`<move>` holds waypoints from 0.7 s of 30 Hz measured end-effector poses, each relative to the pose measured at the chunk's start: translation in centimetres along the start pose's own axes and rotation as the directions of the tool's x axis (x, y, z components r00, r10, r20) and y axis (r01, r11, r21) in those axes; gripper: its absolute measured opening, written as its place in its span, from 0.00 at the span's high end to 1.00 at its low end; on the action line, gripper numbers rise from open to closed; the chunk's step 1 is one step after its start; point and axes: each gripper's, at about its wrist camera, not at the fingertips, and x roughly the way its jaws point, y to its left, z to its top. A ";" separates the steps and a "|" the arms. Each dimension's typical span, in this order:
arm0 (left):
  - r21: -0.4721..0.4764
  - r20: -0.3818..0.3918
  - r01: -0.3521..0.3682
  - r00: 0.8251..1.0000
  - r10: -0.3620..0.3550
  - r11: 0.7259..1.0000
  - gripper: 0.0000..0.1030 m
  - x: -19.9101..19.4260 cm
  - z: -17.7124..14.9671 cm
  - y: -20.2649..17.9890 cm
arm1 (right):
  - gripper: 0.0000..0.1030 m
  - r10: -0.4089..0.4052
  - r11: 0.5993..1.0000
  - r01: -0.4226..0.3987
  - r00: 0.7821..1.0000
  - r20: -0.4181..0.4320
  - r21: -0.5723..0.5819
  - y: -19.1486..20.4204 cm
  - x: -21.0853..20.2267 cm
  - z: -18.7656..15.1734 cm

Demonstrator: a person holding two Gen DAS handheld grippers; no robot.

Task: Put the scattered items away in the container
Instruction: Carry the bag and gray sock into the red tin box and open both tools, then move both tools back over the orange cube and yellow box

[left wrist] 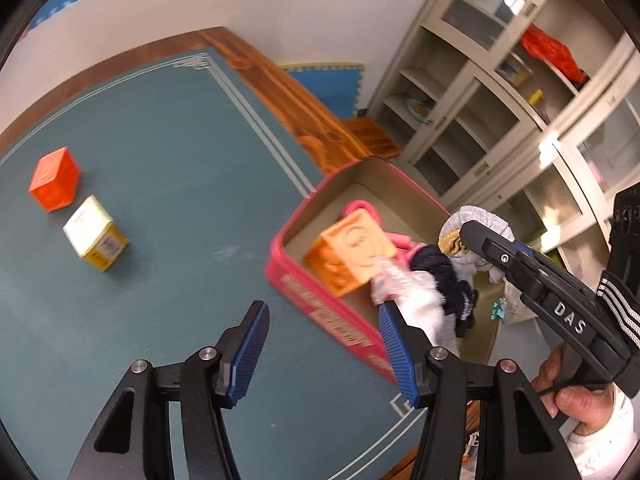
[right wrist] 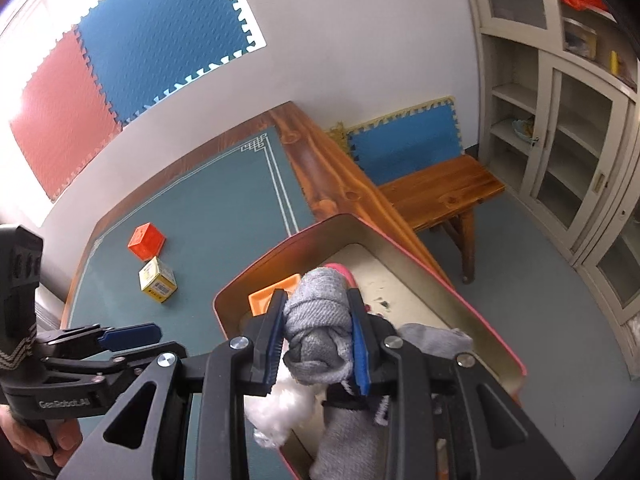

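A pink-walled box (left wrist: 320, 304) (right wrist: 440, 264) stands on the teal mat. Inside lie a light orange cube (left wrist: 352, 252), a pink item, a dark sock and white cloth (left wrist: 416, 300). My right gripper (right wrist: 316, 308) is shut on a rolled grey sock (right wrist: 320, 320) and holds it over the box; it shows in the left wrist view (left wrist: 480, 224) too. My left gripper (left wrist: 324, 328) is open and empty beside the box's near wall. A red-orange cube (left wrist: 54, 178) (right wrist: 146, 240) and a white-and-yellow carton (left wrist: 96, 232) (right wrist: 157, 280) lie on the mat to the left.
The mat covers a wooden table (right wrist: 320, 168) against a white wall. A wooden bench (right wrist: 440, 192) stands beyond the table's right edge. Beige glass-door cabinets (right wrist: 560, 140) line the right side. Foam tiles (right wrist: 120, 60) hang on the wall.
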 end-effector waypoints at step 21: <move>-0.058 0.031 -0.028 0.999 0.030 0.998 0.43 -2.3 -1.2 2.8 | 0.41 -0.012 1.000 0.012 0.992 -0.128 -0.006 0.9 1.5 -4.3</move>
